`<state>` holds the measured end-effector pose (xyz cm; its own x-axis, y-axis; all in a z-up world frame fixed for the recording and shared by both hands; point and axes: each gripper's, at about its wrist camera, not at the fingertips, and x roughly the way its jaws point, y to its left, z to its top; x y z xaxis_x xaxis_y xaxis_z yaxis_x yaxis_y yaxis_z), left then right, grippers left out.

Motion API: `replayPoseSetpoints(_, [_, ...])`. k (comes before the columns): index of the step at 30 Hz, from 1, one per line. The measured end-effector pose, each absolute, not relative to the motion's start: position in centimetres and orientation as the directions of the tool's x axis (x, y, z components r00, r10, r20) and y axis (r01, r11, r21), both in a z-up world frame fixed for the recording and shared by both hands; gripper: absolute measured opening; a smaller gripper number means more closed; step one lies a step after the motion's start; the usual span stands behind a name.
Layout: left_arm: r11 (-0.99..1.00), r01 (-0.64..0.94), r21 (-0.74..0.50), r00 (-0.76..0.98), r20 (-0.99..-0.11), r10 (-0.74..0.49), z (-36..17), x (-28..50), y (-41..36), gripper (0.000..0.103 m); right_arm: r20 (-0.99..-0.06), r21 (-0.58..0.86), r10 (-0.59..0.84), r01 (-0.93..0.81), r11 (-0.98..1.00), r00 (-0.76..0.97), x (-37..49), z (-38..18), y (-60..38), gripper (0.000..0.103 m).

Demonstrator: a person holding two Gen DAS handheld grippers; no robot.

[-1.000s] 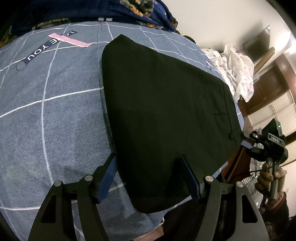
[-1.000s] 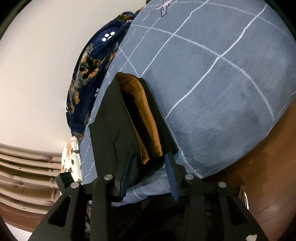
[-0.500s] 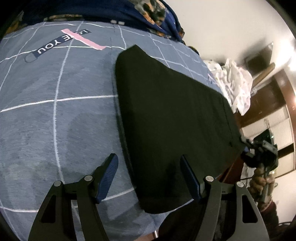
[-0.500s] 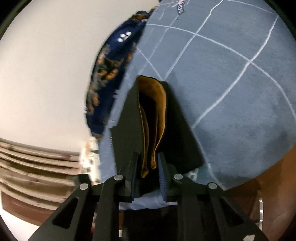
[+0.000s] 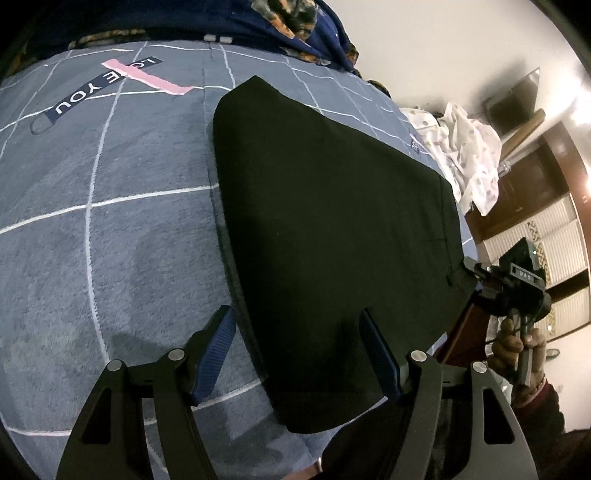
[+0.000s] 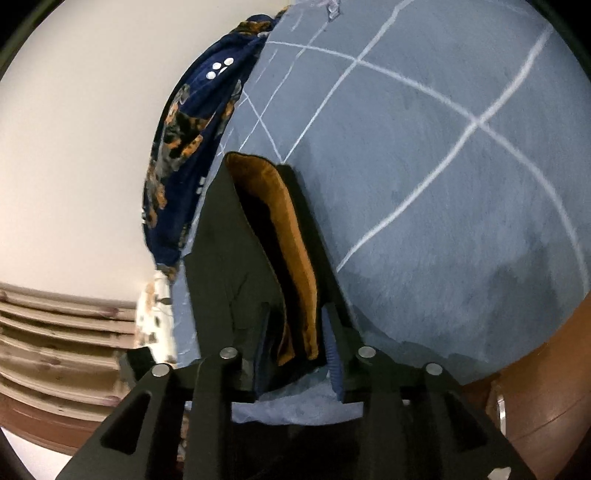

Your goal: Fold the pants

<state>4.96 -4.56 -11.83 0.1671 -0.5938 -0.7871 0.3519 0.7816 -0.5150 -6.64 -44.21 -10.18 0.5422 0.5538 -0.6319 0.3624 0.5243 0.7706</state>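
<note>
Black folded trousers (image 5: 332, 236) lie flat on my grey-blue bed cover with white grid lines (image 5: 110, 258), their waistband end hanging at the bed's near edge. Through the right wrist view I see the waist opening (image 6: 280, 266) showing its orange-brown lining. A navy blanket with an orange print (image 5: 295, 22) is heaped along the far side of the bed against a pale wall, and a white spotted cloth (image 5: 469, 155) is bunched beyond the bed near dark wooden furniture. On the cover I read "YOU" on a dark printed strip (image 5: 96, 88) crossed by a pink band. My left claw (image 5: 299, 350) hovers above the trousers' lower edge with its blue pads wide apart, gripping nothing. My right claw (image 6: 295, 339) is clamped on the waistband, held upright in a hand (image 5: 513, 347).
</note>
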Motion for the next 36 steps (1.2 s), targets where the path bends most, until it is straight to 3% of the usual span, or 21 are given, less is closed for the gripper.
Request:
replayPoseSetpoints(7, [0.778,0.343,-0.526,0.165,-0.782,-0.601,-12.0,5.2,-4.4,0.07,-0.698,0.7,0.504,0.338,0.63,0.509,-4.3,-10.2,-44.4,0.048])
replayPoseSetpoints(19, [0.746,0.382,-0.546,0.16,-0.756,-0.635,-12.2,6.0,-5.1,0.07,-0.611,0.771,0.64,0.166,0.615,0.465,0.0,-11.2,-43.5,0.055])
replayPoseSetpoints(31, [0.746,0.465,-0.477,0.178,-0.775,-0.607,-11.8,6.4,-6.7,0.071,-0.633,0.734,0.668,0.029,0.679,0.391,1.1,-11.0,-42.7,0.047])
replayPoseSetpoints(36, [0.761,0.515,-0.396,0.199,-0.808,-0.555,-11.7,5.9,-8.1,0.079,-0.63,0.739,0.671,0.036,0.673,0.391,1.8,-11.2,-42.5,0.047])
